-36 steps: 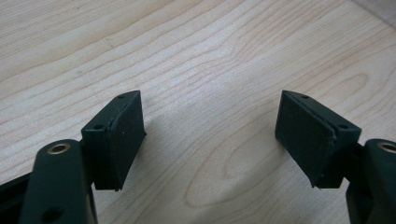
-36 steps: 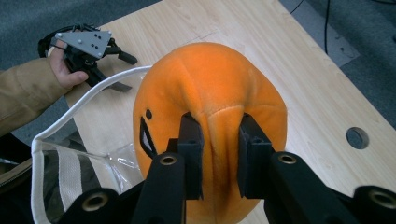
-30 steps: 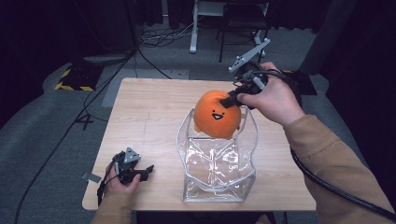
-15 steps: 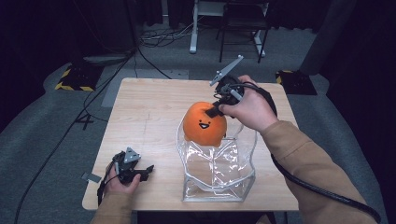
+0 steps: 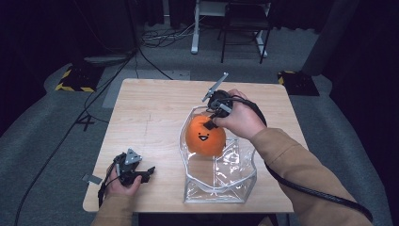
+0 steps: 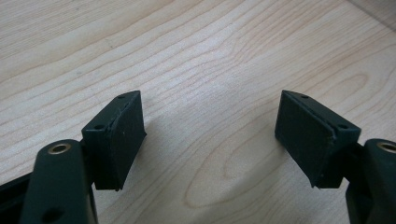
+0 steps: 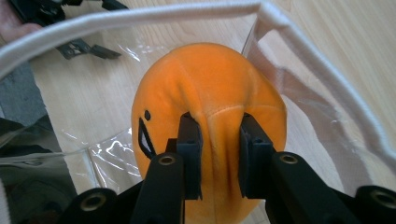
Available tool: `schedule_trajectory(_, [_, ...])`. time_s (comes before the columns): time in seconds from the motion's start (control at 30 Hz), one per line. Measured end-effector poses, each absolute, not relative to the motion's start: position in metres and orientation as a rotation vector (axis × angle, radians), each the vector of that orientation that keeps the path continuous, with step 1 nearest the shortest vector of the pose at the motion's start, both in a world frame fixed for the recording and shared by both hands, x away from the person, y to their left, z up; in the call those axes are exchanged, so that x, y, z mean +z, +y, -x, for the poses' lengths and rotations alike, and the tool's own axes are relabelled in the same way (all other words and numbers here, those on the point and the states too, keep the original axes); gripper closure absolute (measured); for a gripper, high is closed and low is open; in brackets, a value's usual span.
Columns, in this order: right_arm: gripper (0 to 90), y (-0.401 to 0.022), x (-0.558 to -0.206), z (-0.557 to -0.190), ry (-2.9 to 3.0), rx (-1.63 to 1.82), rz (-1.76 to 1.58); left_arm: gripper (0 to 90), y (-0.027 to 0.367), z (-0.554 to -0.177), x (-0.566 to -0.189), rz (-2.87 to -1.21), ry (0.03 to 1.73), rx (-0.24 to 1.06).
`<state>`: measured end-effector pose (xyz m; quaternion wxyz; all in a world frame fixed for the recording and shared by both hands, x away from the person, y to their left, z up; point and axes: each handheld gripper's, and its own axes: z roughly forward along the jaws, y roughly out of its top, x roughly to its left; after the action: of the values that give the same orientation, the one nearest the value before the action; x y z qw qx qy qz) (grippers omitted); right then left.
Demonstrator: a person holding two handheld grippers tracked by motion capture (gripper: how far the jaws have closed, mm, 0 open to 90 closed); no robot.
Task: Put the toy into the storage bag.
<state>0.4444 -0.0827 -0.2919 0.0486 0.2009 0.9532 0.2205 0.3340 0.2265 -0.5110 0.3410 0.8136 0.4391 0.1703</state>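
Note:
An orange plush ball with a black smiling face [image 5: 205, 136] hangs inside the mouth of a clear plastic bag [image 5: 221, 176] that stands on the wooden table [image 5: 150, 117]. My right gripper [image 5: 210, 123] is shut on a pinched fold of the plush ball [image 7: 210, 107], its jaws pressing in from both sides. The bag's white rim [image 7: 140, 18] arcs around the ball. At the table's front left my left gripper [image 5: 147, 173] rests low in a hand, jaws wide apart. Between its pads [image 6: 121, 135] lies nothing but bare wood.
The bag stands near the table's front edge [image 5: 141, 209], right of centre. Bare wood lies at the back and left of the table. Beyond the table are a dark floor, cables [image 5: 155, 35] and a chair's legs [image 5: 242, 35].
My right hand has come down and toward the near left with the plush ball, from above the bag's far rim into its mouth. The left gripper has stayed put.

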Motion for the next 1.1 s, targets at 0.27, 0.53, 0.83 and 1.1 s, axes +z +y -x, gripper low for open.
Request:
schedule_trajectory(0.27, [73.3,-0.081,-0.317,-0.453,2.929,0.631,-0.636,24.4,0.226,-0.334,-0.511,-2.117,1.140,0.443])
schedule_trajectory(0.53, [72.5,-0.077,-0.332,-0.454,2.944,0.606,-0.638,24.4,0.226,-0.334,-0.511,-2.119,1.141,0.442])
schedule_trajectory(0.83, [71.9,-0.074,-0.349,-0.457,2.956,0.569,-0.633,24.4,0.226,-0.334,-0.511,-2.117,1.136,0.447])
schedule_trajectory(1.1, [71.1,-0.073,-0.362,-0.459,2.963,0.527,-0.621,24.5,0.226,-0.334,-0.511,-2.117,1.136,0.445])
